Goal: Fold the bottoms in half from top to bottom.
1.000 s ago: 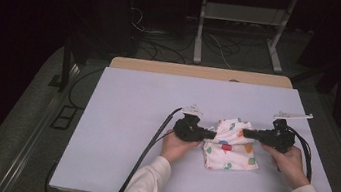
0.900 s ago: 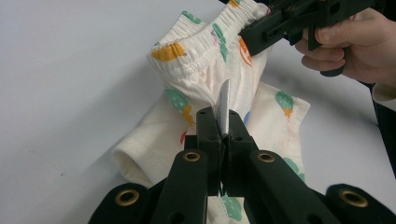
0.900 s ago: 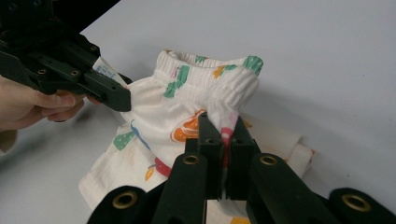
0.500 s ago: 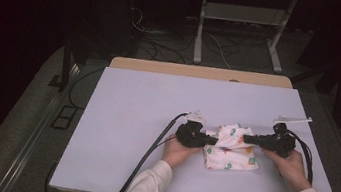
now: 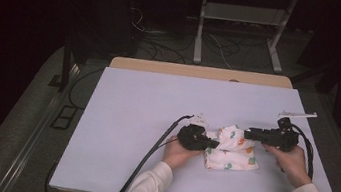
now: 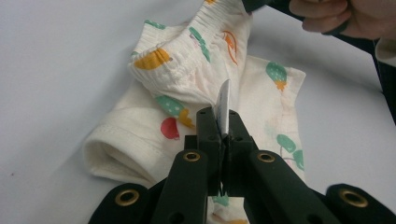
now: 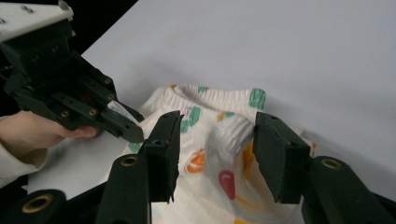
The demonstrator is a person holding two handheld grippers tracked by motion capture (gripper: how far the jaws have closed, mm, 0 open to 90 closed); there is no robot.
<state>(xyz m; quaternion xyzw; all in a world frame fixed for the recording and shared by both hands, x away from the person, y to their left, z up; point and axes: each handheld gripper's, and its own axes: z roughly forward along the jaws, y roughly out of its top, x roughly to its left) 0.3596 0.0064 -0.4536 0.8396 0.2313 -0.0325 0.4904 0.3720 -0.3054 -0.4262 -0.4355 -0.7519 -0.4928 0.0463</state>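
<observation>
Pale lavender counter point(image 5: 154, 124), dark room behind with cables and a metal stand on the floor. Small printed garment point(image 5: 231, 152), cream with fruit shapes, lies crumpled near the counter's right front, between both hands. Left gripper point(image 6: 223, 122): jaws together, clamped on a small label at the garment's edge. Right gripper point(image 7: 215, 154): jaws apart, poised over the ribbed hem, not touching. Judgement: the right should close squarely on the hem opposite the left before any pulling, keeping the cloth low.

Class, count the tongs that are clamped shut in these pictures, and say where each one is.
1: the left tongs, shut on a small tag of the patterned garment. The right tongs are open above it.
</observation>
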